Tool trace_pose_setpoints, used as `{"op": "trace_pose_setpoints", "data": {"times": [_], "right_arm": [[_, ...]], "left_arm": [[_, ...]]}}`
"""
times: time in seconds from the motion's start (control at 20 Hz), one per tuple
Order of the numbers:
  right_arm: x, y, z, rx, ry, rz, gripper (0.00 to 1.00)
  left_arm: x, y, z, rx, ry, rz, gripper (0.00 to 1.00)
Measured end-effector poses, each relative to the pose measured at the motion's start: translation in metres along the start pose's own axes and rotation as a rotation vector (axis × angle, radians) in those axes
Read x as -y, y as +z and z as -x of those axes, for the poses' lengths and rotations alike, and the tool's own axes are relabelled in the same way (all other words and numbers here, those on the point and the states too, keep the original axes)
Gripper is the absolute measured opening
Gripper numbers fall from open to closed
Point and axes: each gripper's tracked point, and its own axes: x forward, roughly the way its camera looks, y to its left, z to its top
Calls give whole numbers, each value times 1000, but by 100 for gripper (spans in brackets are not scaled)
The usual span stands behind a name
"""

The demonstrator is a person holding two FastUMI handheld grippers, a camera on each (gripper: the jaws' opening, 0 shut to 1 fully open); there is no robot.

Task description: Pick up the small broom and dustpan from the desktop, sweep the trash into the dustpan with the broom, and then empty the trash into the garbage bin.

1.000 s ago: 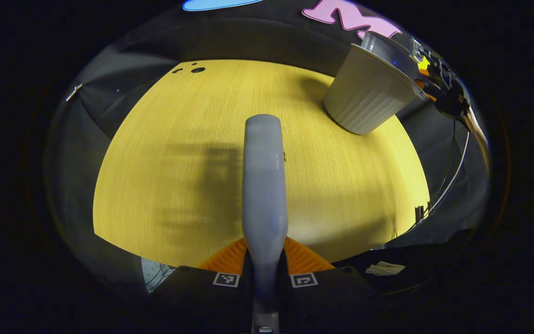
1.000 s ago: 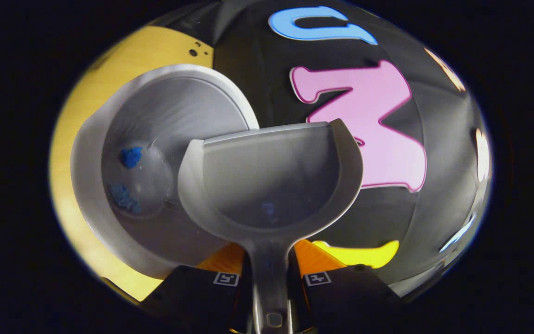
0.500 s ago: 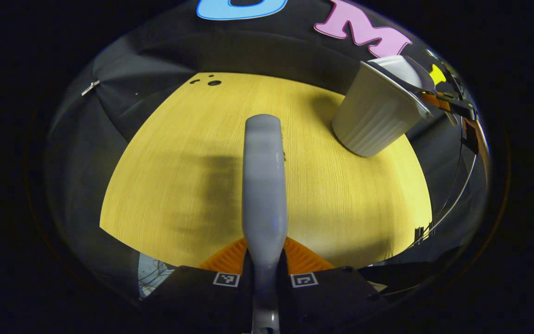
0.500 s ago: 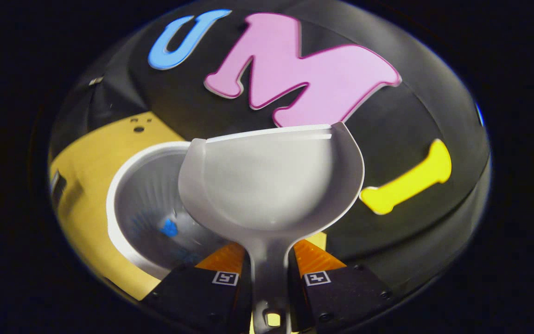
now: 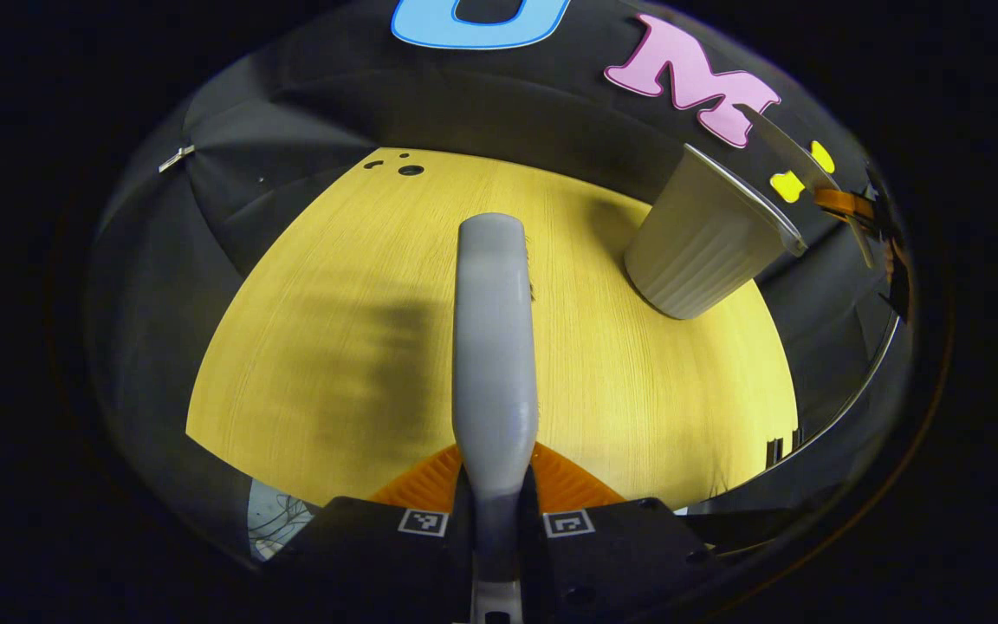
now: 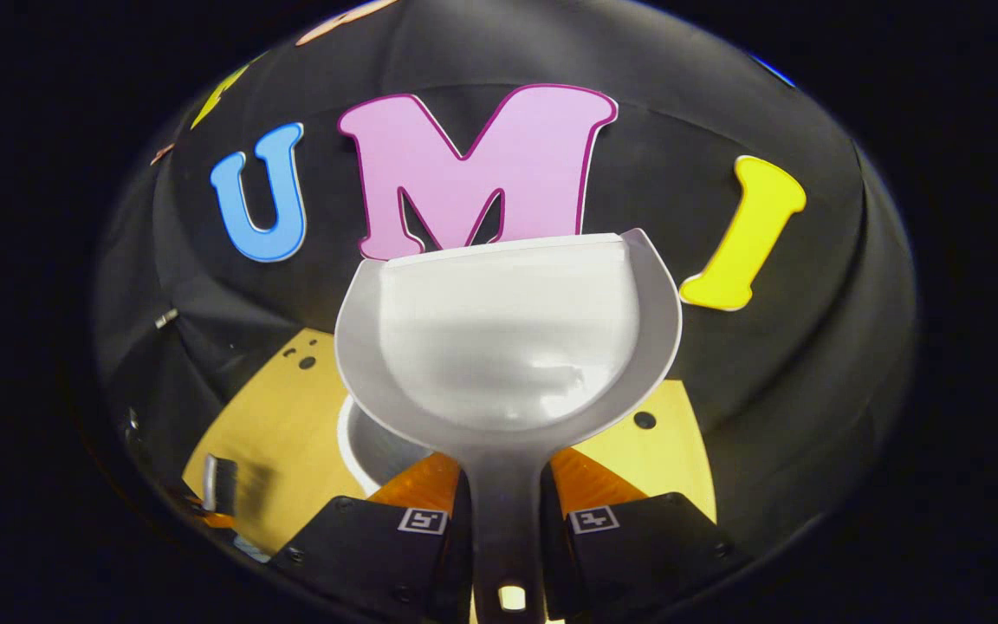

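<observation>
My left gripper is shut on the grey broom, whose handle runs up the middle of the left gripper view above the yellow desktop. The white ribbed garbage bin stands at the desktop's far right. My right gripper is shut on the handle of the grey dustpan; the pan is level and looks empty. Under the pan, part of the bin's rim shows in the right gripper view. The dustpan's thin edge and the right gripper show above the bin in the left gripper view.
Small holes mark the desktop's far edge. The black cloth wall rises behind the table. A dark drop lies past the desktop's near edge and right edge.
The dustpan has swung from tipped over the bin, where blue scraps lay inside, to level and raised facing the wall. The broom has barely moved; the bin shifted slightly in its view.
</observation>
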Motion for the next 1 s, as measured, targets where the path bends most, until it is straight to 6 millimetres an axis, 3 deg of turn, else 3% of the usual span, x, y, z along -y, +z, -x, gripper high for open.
{"op": "trace_pose_setpoints", "data": {"times": [0.35, 0.7, 1.0], "right_arm": [[-84, -45, 63, -22, 62, -195, 36], [-162, -106, 105, -51, 55, -150, 36], [-224, -185, 92, -204, 105, -132, 36]], "left_arm": [[-51, -6, -5, -11, -46, -47, 29], [-105, -3, -22, -54, -43, -91, 25], [-127, 2, -41, -76, -30, -111, 26]]}}
